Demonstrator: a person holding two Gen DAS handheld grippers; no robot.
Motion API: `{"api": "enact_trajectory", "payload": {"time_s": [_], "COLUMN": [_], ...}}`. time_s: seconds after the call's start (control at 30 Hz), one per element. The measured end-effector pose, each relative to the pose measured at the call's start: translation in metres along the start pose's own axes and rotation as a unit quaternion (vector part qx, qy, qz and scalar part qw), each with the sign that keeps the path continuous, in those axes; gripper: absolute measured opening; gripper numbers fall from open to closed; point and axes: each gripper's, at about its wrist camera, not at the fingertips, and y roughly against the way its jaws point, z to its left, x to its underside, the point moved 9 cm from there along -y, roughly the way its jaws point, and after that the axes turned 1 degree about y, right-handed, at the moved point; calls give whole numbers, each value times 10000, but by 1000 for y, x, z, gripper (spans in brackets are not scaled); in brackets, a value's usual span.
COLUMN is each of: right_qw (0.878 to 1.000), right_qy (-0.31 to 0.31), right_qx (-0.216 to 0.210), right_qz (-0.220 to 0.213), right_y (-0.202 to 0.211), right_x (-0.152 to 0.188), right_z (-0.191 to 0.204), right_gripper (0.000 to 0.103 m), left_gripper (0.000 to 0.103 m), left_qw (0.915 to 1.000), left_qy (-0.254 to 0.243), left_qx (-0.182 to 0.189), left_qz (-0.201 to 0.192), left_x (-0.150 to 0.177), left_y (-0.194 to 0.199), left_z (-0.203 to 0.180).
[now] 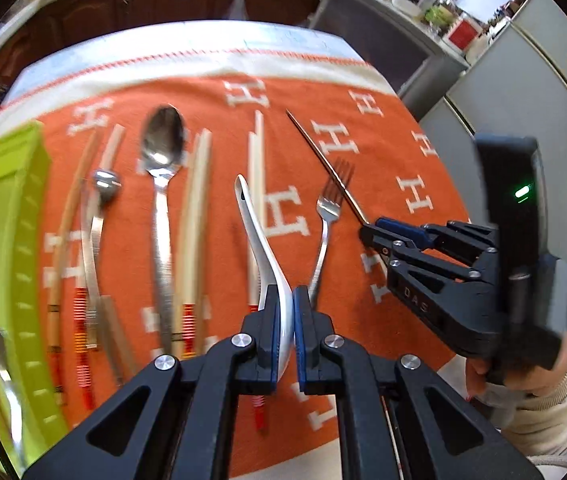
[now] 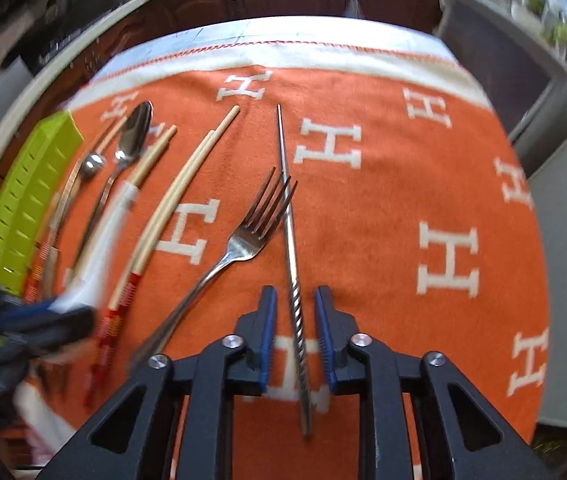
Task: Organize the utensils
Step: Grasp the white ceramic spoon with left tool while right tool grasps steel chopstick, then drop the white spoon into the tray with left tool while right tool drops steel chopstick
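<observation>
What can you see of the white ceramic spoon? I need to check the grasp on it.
The white ceramic spoon is a glossy, soup-style spoon with a curved handle and a deep bowl. The left gripper is shut on its bowl end, blue pads pressing both sides. The handle points away from the camera, over the orange cloth, between the red-ended chopsticks and the fork. Whether its far tip touches the cloth I cannot tell. In the right wrist view it is a white blur.
</observation>
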Motion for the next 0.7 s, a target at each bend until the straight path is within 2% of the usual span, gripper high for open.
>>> {"api": "enact_trajectory", "payload": {"time_s": [0.07, 0.17, 0.27, 0.4, 0.57, 0.7], "right_qw": [9998, 9999, 9967, 9876, 9765, 9766], "right_qy": [66, -157, -741, -1343, -1569, -1208], "right_qx": [161, 68, -325, -796, -1405, -1688], "right_qz": [-38, -23, -1, -189, -459, -570], "right_y": [0, 0, 6, 30, 76, 104], "right_x": [-1, -3, -3, -7, -18, -30], "right_z": [0, -5, -15, -22, -1, 42], "right_gripper": [7, 6, 6, 6, 6, 6], "left_gripper": [4, 4, 4, 4, 4, 4], "left_qw": [9997, 9974, 9927, 9854, 9797, 9792], "left_qy": [20, 76, 199, 434, 600, 692], "left_qx": [-174, -561, -980, -1420, -1725, -1803], "left_qz": [-174, -444, -671, -834, -821, -621], "left_x": [-2, -3, 2, 14, 31, 45], "left_y": [19, 50, 81, 114, 128, 115], "left_z": [11, 35, 67, 113, 157, 177]}}
